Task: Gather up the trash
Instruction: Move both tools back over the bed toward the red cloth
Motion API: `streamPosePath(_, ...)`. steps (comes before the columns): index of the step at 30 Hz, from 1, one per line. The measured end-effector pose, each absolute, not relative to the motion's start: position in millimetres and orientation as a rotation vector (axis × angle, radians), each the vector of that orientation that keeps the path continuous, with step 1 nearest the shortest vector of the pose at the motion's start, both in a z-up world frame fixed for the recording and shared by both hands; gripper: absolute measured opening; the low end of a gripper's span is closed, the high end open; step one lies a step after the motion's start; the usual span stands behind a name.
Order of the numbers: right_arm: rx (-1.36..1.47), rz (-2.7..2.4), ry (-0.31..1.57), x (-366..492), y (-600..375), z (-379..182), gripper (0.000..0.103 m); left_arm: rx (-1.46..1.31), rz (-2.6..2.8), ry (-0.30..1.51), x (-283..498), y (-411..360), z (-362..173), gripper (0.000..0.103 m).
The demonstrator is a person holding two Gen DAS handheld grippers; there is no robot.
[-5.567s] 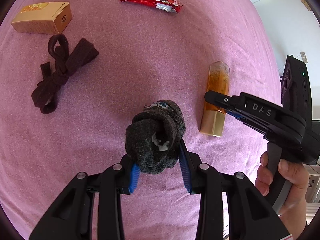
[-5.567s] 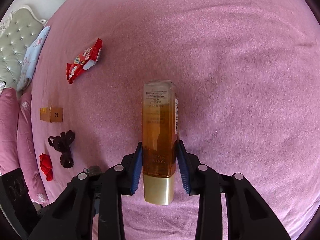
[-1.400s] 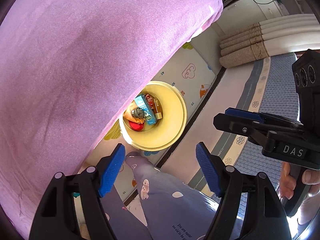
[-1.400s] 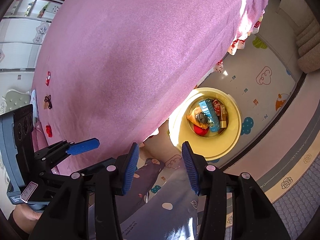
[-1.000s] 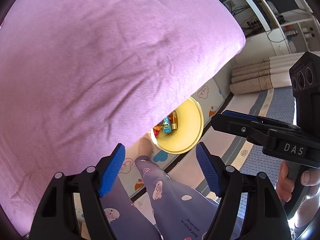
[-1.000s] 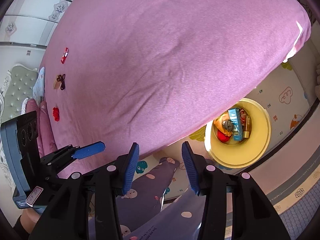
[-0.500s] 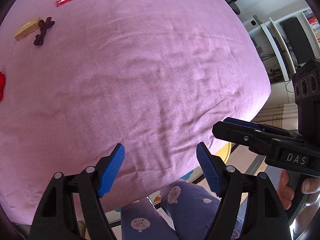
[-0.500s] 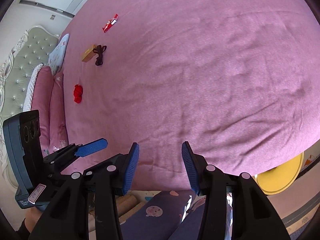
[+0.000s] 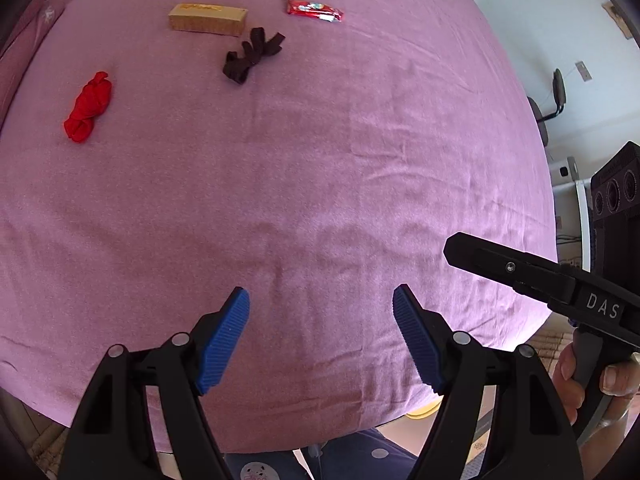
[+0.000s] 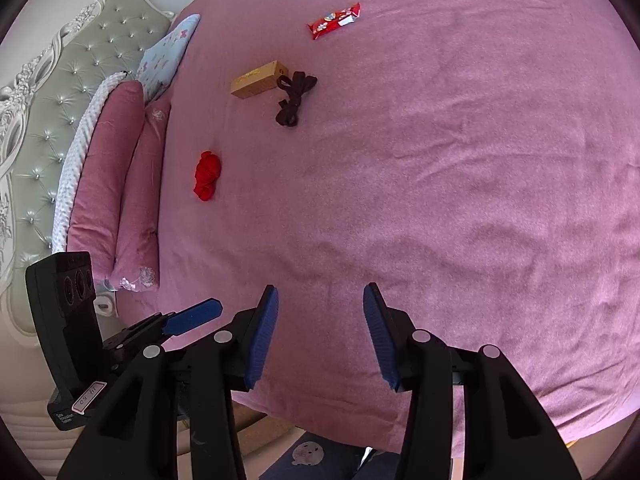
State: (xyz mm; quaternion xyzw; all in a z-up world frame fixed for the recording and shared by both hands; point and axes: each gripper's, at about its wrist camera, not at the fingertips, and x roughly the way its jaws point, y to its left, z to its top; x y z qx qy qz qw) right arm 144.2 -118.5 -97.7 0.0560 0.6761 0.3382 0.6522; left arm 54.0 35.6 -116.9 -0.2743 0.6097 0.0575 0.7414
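Note:
Both grippers hang over the near edge of a pink bed. My left gripper (image 9: pixel 320 308) is open and empty; my right gripper (image 10: pixel 319 304) is open and empty. Far across the bedspread lie a red snack wrapper (image 9: pixel 315 9) (image 10: pixel 334 21), a tan box (image 9: pixel 207 19) (image 10: pixel 259 79), a dark knotted sock (image 9: pixel 252 55) (image 10: pixel 293 97) and a red balled sock (image 9: pixel 89 106) (image 10: pixel 207 175). The right gripper shows in the left wrist view (image 9: pixel 532 276); the left gripper shows in the right wrist view (image 10: pixel 192 316).
Pink pillows (image 10: pixel 116 184) and a tufted headboard (image 10: pixel 52 92) lie at the left of the bed. A sliver of the yellow bin (image 9: pixel 420 412) shows below the bed's near edge, beside my patterned trousers (image 9: pixel 352 452). A chair (image 9: pixel 552 100) stands by the far wall.
Both grippers have swung up from the yellow bin on the floor and now face across the bed toward the scattered items. Both stay open and empty.

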Motion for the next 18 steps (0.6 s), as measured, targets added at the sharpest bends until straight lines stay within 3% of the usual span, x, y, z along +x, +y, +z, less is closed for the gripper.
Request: streamPosePath(18, 0.139, 0.700, 1.544, 206, 29, -157, 0.044, -0.589, 0.231, 1.342, 82, 229, -169, 0.074)
